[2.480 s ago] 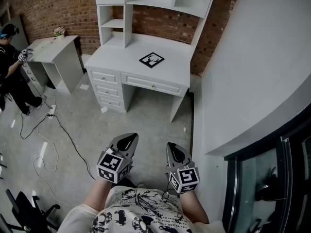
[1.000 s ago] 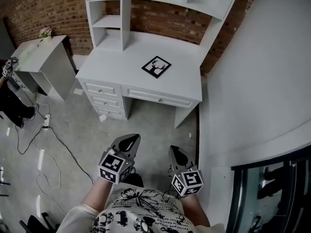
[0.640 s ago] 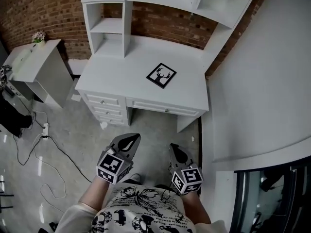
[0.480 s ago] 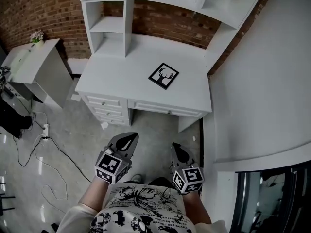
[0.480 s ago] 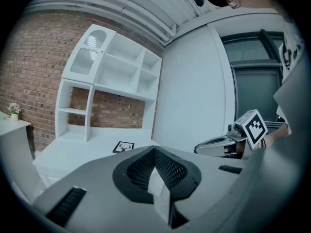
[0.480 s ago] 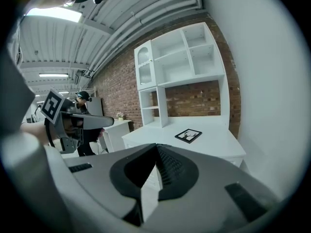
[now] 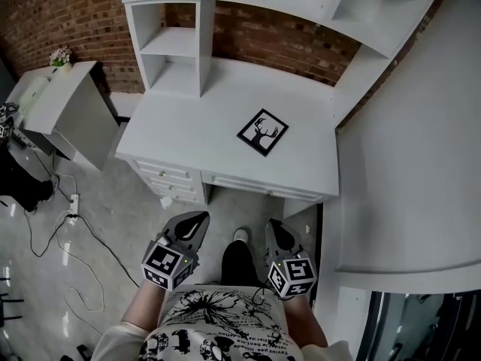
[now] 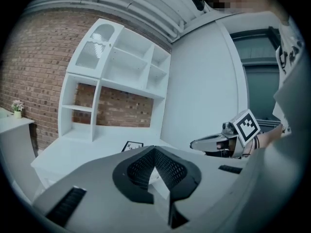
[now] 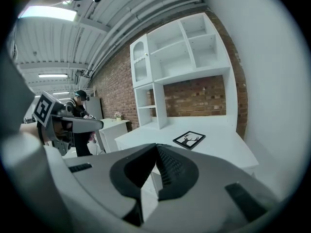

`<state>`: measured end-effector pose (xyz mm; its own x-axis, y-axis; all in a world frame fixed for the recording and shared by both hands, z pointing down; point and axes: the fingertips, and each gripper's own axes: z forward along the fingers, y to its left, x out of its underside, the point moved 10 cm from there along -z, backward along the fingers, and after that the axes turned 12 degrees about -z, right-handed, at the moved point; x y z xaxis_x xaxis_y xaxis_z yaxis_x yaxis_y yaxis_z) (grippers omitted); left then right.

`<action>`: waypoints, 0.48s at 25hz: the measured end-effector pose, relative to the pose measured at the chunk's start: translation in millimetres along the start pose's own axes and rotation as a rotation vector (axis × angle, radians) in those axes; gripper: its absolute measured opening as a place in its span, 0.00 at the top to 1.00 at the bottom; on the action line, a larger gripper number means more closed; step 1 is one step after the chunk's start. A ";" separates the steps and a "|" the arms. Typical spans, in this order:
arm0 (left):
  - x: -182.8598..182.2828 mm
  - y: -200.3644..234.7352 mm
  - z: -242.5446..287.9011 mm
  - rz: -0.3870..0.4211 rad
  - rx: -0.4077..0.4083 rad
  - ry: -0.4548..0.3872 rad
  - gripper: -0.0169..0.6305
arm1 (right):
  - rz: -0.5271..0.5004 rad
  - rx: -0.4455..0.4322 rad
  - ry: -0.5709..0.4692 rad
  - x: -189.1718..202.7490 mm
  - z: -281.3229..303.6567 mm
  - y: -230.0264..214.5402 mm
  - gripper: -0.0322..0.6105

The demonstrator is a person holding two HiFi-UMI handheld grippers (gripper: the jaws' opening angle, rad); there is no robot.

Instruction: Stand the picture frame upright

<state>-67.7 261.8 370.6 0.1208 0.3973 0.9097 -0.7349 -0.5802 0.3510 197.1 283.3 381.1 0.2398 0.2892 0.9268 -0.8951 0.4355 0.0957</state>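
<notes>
**Frame flat; both grippers shut and empty**

Frame (image 7: 264, 132) lies flat, deer print up, on the white surface (image 7: 188, 119), toward its front right corner and clear of both edges. Left gripper (image 7: 197, 219) and right gripper (image 7: 275, 226) have their fingers closed together with nothing between. Both are held over the floor (image 7: 113, 224), short of the front edge and well apart from the frame.
</notes>
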 end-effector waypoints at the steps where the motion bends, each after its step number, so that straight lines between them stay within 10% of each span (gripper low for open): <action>1: -4.8 3.8 7.8 -0.007 0.000 -0.020 0.96 | -0.004 -0.011 0.001 -1.4 10.8 -8.1 0.94; 12: -77.2 48.5 143.3 -0.041 -0.103 -0.083 0.96 | -0.030 -0.114 0.013 -49.1 137.1 -135.7 0.94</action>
<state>-17.1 101.1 349.2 0.2033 0.3568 0.9118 -0.7924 -0.4871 0.3673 255.2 93.1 372.4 0.2714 0.2848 0.9194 -0.8389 0.5383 0.0808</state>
